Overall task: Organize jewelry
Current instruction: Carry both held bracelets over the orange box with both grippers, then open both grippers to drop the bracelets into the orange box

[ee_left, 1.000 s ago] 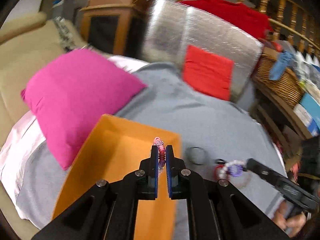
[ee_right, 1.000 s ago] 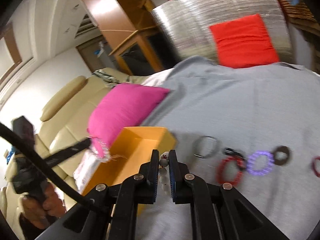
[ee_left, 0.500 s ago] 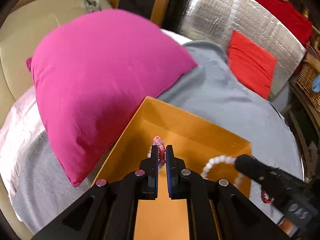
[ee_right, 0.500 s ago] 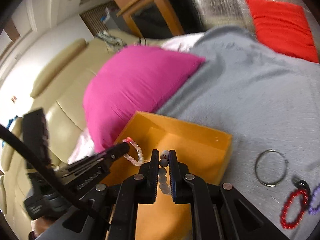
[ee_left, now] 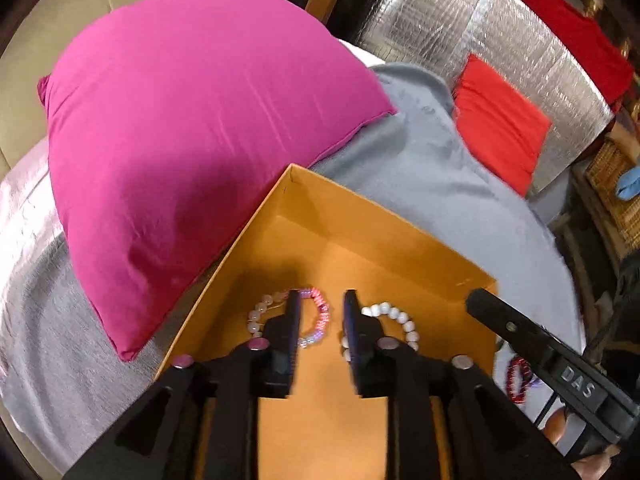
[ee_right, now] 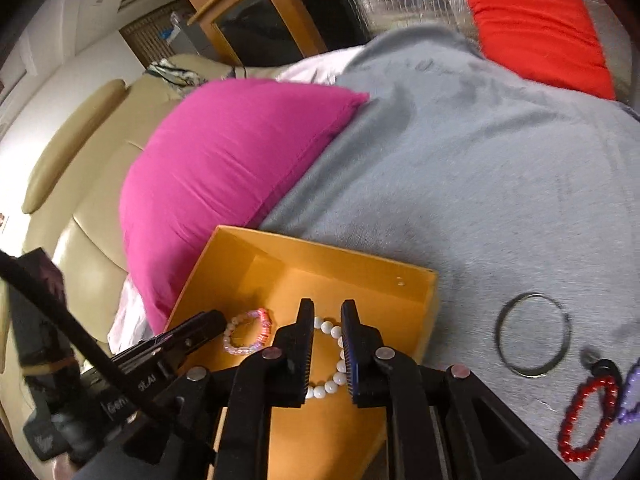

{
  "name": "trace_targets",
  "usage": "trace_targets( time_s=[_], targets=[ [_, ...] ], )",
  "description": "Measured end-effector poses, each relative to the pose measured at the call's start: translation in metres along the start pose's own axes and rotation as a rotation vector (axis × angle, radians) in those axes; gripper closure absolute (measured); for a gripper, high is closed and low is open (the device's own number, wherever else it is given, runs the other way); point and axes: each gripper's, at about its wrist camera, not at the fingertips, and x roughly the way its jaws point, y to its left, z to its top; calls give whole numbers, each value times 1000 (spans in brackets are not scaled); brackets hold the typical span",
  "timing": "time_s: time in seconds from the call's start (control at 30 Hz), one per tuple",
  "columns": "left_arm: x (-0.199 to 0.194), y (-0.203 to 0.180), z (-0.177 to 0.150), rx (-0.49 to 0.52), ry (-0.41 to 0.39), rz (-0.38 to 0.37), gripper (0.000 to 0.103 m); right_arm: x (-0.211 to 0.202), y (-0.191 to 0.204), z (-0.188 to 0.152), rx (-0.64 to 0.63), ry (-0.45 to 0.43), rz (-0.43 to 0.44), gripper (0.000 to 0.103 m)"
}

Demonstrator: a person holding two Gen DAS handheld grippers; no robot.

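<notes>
Since approx. 1 s ago both grippers have come over the orange box (ee_right: 416, 300) and let go. Left gripper (ee_left: 319, 316): jaws opening, pink bracelet (ee_left: 318, 316) loose between them on the box floor. Right gripper (ee_right: 326, 330): jaws opening, white bead bracelet (ee_right: 332, 360) lying between them, pads clear. Step: release/drop-off. Next, likely: lift clear, fetch silver ring (ee_right: 532, 334) and red bracelet (ee_right: 586, 420) right of the right jaws.
</notes>
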Motion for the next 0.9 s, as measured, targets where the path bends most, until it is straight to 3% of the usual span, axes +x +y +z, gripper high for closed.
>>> trace_targets(
  time_s=[0.17, 0.23, 0.3, 0.53, 0.9],
  targets=[
    [-22, -15, -1, 40, -60, 12, 64, -54, -16, -8, 1, -87, -9, 84],
    [-33, -30, -2, 80, -98, 24, 52, -82, -34, -14, 30, -131, -20, 74],
    [-46, -47, -5, 131, -147, 25, 49, -116, -63, -25, 79, -179, -46, 51],
    [-74, -110, -30, 278, -226, -70, 42, -204, -158, -80, 235, -281, -167, 50],
    [-27, -213, -82, 455, -95, -116, 42, -247, -290, -134, 576, -268, -231, 51]
  ],
)
